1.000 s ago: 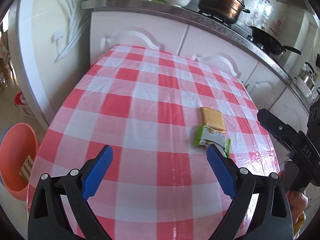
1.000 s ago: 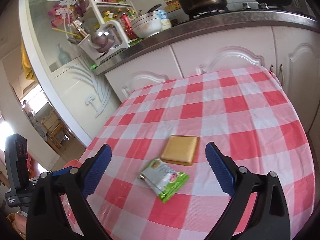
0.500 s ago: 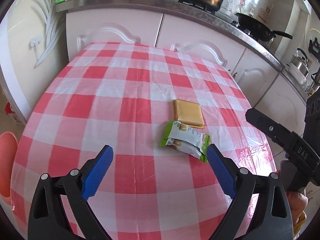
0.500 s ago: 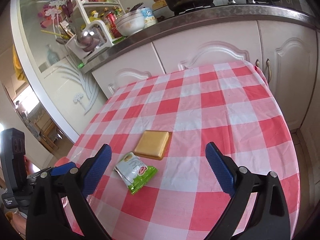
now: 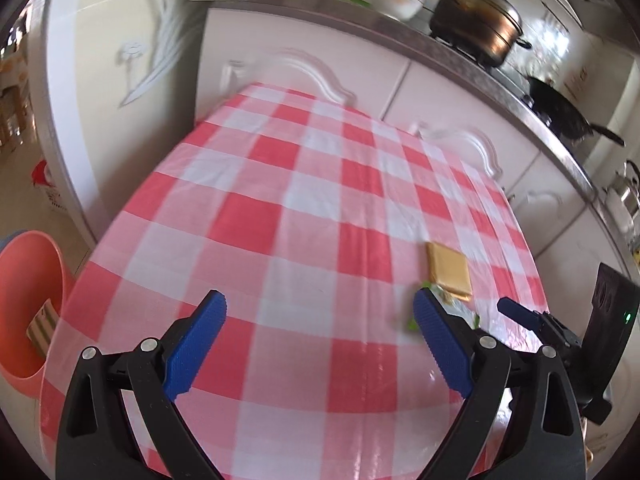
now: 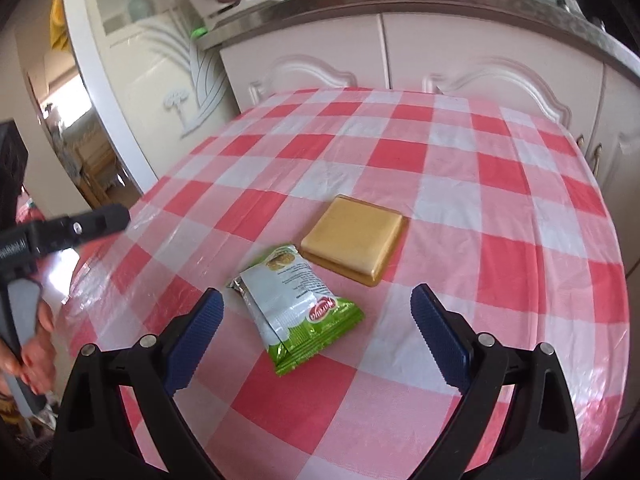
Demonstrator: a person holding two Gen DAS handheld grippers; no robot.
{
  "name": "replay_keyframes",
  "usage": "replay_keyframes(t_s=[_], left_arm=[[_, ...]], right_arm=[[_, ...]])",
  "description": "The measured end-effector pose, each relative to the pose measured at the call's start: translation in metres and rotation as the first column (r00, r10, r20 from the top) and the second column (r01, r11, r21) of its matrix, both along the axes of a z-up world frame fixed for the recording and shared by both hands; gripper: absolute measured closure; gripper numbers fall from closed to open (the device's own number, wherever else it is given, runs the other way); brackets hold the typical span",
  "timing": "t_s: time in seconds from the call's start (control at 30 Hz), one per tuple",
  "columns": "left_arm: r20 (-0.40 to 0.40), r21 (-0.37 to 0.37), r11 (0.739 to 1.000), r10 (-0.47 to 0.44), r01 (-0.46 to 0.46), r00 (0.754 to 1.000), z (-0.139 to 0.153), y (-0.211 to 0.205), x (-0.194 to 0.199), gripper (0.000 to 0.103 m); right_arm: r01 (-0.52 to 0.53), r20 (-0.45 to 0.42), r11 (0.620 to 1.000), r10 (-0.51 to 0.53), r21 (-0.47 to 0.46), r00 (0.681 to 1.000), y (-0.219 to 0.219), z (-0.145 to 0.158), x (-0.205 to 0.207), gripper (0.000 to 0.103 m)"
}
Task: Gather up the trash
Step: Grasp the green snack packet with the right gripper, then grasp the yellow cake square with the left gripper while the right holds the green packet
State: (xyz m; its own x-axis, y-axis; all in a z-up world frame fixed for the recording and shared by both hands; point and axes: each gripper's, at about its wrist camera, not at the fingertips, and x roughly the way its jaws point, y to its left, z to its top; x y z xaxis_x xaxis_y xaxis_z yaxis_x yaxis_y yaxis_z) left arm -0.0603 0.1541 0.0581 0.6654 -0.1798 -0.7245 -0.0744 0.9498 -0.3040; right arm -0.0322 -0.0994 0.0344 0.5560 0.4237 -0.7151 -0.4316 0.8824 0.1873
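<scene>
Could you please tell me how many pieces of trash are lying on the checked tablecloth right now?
2: the green-and-white snack wrapper between the open right gripper jaws, and the flat tan packet touching its far end.

Left wrist view: the left tool point(image 5: 318, 314) now points further left than half a second ago. The green-and-white wrapper point(image 5: 460, 310) and yellow square packet point(image 5: 448, 268) shift from frame centre to lower right, the wrapper partly hidden behind the right-hand finger. The pink bin point(image 5: 28, 312) fills more of the lower left.

Right wrist view: the right tool point(image 6: 318, 308) is closer to the surface point(image 6: 500, 240). The wrapper point(image 6: 296, 304) now lies between its fingers, no longer lower left.
</scene>
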Motion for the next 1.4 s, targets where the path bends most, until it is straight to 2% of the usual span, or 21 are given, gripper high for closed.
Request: replay_keyframes(t_s=[0.2,0.23,0.27,0.3,0.6,0.73,0.8,0.93,1.03,1.17,1.3,1.4], left_arm=[[-0.013,-0.013,1.000,0.002,-0.003,1.000,-0.006,0.006,0.005,0.009],[-0.016,-0.014,1.000,-0.001,0.001,1.000,-0.008,0.005,0.006,0.009],[-0.019,-0.014,1.000,-0.005,0.005,1.000,-0.009,0.005,0.007,0.009],[-0.022,-0.015,1.000,-0.008,0.008,1.000,-0.011,0.004,0.008,0.009],[-0.035,-0.030,0.999,-0.032,0.031,0.999,-0.018,-0.003,0.016,0.009],[-0.039,-0.029,0.998,-0.053,0.052,0.998,-0.020,-0.012,0.019,0.009],[-0.042,-0.027,0.998,-0.064,0.063,0.997,-0.021,-0.016,0.020,0.009],[-0.042,-0.016,0.996,-0.090,0.089,0.995,-0.022,-0.027,0.023,0.009],[-0.039,0.005,0.993,-0.115,0.116,0.993,-0.021,-0.039,0.027,0.009],[-0.039,0.036,0.985,-0.167,0.169,0.985,-0.021,-0.063,0.032,0.009],[-0.039,0.097,0.968,-0.229,0.231,0.973,-0.021,-0.097,0.041,0.009],[-0.032,0.132,0.952,-0.275,0.277,0.961,-0.021,-0.121,0.047,0.009]], right_arm=[[-0.050,0.013,0.994,0.051,-0.097,0.999,0.022,-0.006,0.002,0.009],[-0.058,0.012,0.992,0.060,-0.113,0.998,0.025,-0.008,0.003,0.017],[-0.066,0.005,0.991,0.067,-0.120,0.998,0.027,-0.010,0.003,0.029],[-0.071,-0.009,0.989,0.071,-0.127,0.997,0.029,-0.012,0.004,0.033],[-0.068,-0.011,0.990,0.067,-0.123,0.998,0.026,-0.013,0.001,0.048],[-0.069,-0.013,0.992,0.068,-0.108,0.998,0.021,-0.012,0.001,0.063],[-0.063,-0.012,0.993,0.062,-0.102,0.998,0.019,-0.011,0.001,0.065],[-0.038,-0.012,0.998,0.038,-0.043,0.999,0.006,-0.006,0.001,0.067],[0.005,-0.017,0.997,-0.003,0.074,1.000,-0.018,0.006,0.005,0.067],[0.121,-0.015,0.975,-0.120,0.188,0.993,-0.059,0.015,0.013,0.067],[0.231,-0.003,0.943,-0.237,0.238,0.971,-0.092,0.017,0.018,0.067],[0.276,-0.001,0.922,-0.287,0.270,0.958,-0.108,0.018,0.020,0.067]])
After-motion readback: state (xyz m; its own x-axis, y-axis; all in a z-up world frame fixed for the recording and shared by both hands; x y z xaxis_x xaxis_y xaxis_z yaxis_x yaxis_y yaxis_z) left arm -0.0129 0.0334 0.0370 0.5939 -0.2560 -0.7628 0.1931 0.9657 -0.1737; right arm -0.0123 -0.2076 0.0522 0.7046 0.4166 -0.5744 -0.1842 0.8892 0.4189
